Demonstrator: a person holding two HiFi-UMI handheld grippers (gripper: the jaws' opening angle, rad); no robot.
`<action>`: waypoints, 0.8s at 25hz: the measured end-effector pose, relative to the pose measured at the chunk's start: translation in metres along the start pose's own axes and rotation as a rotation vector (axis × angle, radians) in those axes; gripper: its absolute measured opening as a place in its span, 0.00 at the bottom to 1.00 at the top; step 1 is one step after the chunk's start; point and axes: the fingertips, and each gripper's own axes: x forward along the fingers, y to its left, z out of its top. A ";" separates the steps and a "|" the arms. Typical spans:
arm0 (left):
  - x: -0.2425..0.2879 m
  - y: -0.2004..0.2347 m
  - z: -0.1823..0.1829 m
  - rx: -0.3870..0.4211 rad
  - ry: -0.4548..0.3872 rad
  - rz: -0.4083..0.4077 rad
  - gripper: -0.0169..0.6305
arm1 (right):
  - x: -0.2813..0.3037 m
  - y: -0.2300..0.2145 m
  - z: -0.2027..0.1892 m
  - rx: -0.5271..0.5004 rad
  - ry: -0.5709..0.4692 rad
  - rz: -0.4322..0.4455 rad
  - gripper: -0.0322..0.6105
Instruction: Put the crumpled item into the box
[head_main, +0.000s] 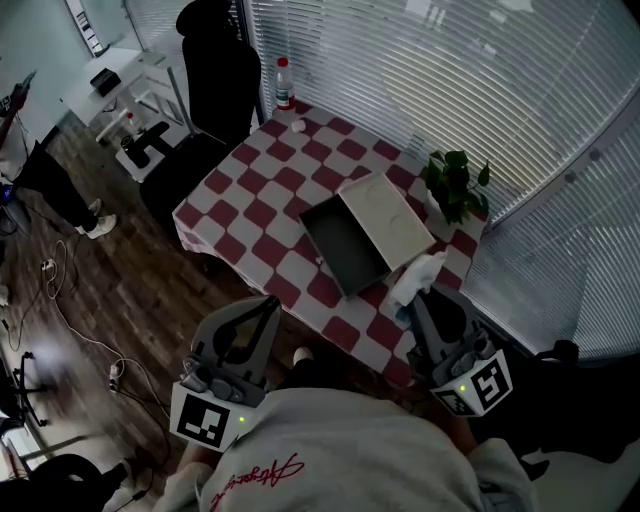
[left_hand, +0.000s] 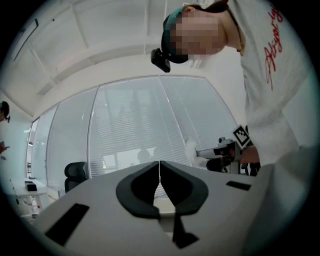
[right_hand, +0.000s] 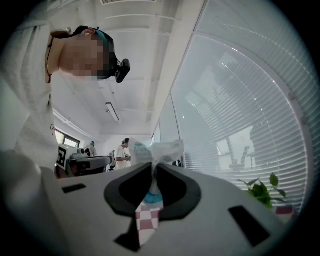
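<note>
An open grey box (head_main: 343, 246) with its pale lid (head_main: 388, 219) folded back lies on the red-and-white checked table (head_main: 250, 195). My right gripper (head_main: 424, 296) is shut on a crumpled white wrapper (head_main: 417, 277), held up near the box's near right corner. In the right gripper view the crumpled white wrapper (right_hand: 159, 152) sticks up between the closed jaws of the right gripper (right_hand: 153, 168). My left gripper (head_main: 268, 310) hovers at the table's near edge, shut with nothing in it. In the left gripper view the left gripper (left_hand: 159, 165) has its jaws touching and points upward.
A potted plant (head_main: 455, 185) stands at the table's right corner beside the window blinds. A bottle (head_main: 284, 83) and a small white thing (head_main: 298, 126) sit at the far corner. A black chair (head_main: 215, 70) stands behind the table. Cables (head_main: 75, 320) lie on the wooden floor at left.
</note>
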 end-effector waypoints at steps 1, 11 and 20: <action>0.003 0.005 -0.001 0.000 -0.002 -0.007 0.05 | 0.005 -0.002 0.000 -0.001 -0.003 -0.008 0.12; 0.024 0.046 -0.015 -0.007 -0.024 -0.076 0.05 | 0.038 -0.014 -0.005 -0.021 -0.019 -0.085 0.12; 0.033 0.056 -0.026 -0.022 -0.029 -0.132 0.05 | 0.043 -0.017 -0.013 -0.022 -0.010 -0.143 0.12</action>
